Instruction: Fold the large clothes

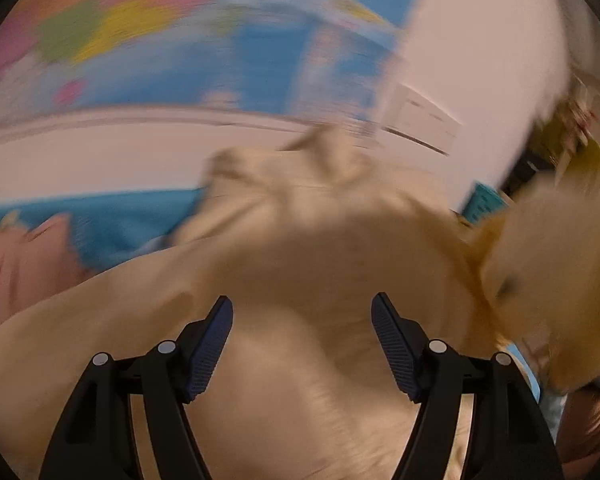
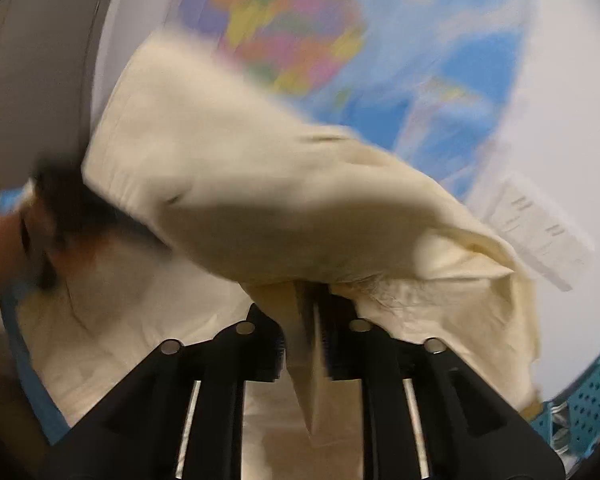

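- Black fingers of the right gripper [image 2: 305, 336] pinch a fold of the cream cloth [image 2: 236, 184], which hangs up in front of a bright map [image 2: 380, 40] on the wall.
- Left gripper [image 1: 302, 340] tips down over the same cloth [image 1: 300, 248], its blue pads [image 1: 210, 350] spread wide and holding nothing.
- Both views are blurry.

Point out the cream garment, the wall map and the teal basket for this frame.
cream garment [image 2: 228, 168]: right wrist view, on the broad raised panel.
wall map [image 2: 452, 40]: right wrist view, on its blue area.
teal basket [image 2: 592, 404]: right wrist view, on its perforated side wall.
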A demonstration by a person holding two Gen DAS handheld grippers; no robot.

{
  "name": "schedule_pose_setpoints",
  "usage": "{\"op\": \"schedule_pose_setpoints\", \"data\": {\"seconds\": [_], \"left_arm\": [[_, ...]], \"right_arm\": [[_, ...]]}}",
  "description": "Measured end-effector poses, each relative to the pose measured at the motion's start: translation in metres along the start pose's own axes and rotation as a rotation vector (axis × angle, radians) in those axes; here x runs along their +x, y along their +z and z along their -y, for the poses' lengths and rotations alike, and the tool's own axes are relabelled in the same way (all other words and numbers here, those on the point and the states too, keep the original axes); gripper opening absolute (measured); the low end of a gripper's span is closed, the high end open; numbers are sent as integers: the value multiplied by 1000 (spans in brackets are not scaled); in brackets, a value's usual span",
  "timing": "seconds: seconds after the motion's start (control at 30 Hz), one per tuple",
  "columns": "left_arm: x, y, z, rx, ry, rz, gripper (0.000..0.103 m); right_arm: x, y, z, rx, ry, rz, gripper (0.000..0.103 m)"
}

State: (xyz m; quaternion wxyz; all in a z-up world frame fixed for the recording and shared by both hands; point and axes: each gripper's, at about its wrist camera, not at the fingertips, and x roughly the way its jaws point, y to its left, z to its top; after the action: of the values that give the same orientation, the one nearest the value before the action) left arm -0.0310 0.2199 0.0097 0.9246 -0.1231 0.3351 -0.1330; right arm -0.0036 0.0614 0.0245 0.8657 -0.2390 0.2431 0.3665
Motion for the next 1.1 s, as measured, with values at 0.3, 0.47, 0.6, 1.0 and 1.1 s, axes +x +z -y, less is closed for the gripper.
{"op": "schedule_pose_setpoints", "data": {"seconds": [0.3,0.47,0.6,1.0,1.1], "left_arm": [[-16,-21,-32,24,20,-60,71],[-13,-35,8,214,-143,-111,81],[-6,-55,41,342,-265,-170,96],[10,-57,57,380,-182,-264,18],[-13,-61,60,421,-196,-224,17]], "right_arm": [[22,-41,-19,-122,7,-223,84],[-3,-45,-15,-155,-39,-244,86],[-43,-49,10,-21,47,-178,86],[6,-7,180,441,46,-258,68],[43,-7,169,338,81,-425,72]]}}
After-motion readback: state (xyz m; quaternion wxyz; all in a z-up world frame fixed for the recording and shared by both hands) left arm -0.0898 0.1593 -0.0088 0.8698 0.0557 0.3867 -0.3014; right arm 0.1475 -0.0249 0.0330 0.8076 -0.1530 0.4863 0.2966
